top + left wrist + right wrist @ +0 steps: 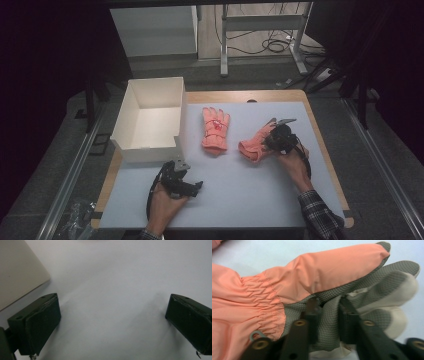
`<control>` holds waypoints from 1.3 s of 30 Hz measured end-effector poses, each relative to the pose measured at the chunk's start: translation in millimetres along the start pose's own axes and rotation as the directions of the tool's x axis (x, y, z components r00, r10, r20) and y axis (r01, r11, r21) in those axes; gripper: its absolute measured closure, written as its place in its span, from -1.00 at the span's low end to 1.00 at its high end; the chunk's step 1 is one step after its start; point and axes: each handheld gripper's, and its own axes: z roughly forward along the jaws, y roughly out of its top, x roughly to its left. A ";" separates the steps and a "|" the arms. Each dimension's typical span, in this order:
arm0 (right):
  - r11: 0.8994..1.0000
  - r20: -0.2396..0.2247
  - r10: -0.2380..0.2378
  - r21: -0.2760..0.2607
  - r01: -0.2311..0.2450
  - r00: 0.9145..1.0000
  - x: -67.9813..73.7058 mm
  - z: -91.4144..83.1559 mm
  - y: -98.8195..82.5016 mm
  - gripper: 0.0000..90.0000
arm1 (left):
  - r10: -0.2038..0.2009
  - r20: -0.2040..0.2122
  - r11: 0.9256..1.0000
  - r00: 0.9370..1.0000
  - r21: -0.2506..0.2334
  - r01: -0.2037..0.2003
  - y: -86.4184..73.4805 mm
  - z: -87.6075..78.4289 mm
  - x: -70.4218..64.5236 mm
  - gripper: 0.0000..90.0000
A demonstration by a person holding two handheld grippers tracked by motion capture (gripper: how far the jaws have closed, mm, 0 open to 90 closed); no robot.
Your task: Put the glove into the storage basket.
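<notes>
— Glove (317,282) on the right of the bench (240,195): who has it?
— Right gripper (327,315), jaws pinched on its grey palm fabric.
— And the left gripper (112,320)?
— Jaws wide apart over bare bench, near the box (150,117). A second glove (216,129) lies flat mid-bench.

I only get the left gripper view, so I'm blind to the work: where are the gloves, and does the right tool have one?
Observer: Yes. The right tool is shut on the grey palm fabric of the right glove.
Operator: And the other glove?
Observer: The left glove lies flat mid-table, untouched.
Operator: What's the pale thing at my upper left?
Observer: The white box, open-topped and nothing in it that I can see. Your left tool is open beside its near wall.
</notes>
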 end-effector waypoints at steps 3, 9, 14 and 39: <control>1.000 -0.018 -0.004 -0.023 0.003 1.000 -3.0 -1.7 -2.4 0.85 | 0.000 0.000 1.000 1.000 0.000 0.000 0.0 0.0 0.0 -1.00; 0.998 -0.084 0.023 -0.054 -0.028 0.996 -11.2 -8.5 -3.7 0.89 | 0.000 0.000 1.000 1.000 0.000 0.000 0.0 0.0 0.0 -1.00; 0.997 -0.126 0.028 -0.071 -0.038 0.992 -16.2 -13.7 -3.9 0.89 | 0.000 0.000 1.000 1.000 -0.001 0.000 0.0 0.0 0.0 -1.00; 0.983 -0.340 -0.142 -0.162 0.091 0.930 -10.1 -79.7 -12.5 0.91 | -0.001 0.002 1.000 1.000 0.002 0.001 0.0 -0.1 -0.1 -1.00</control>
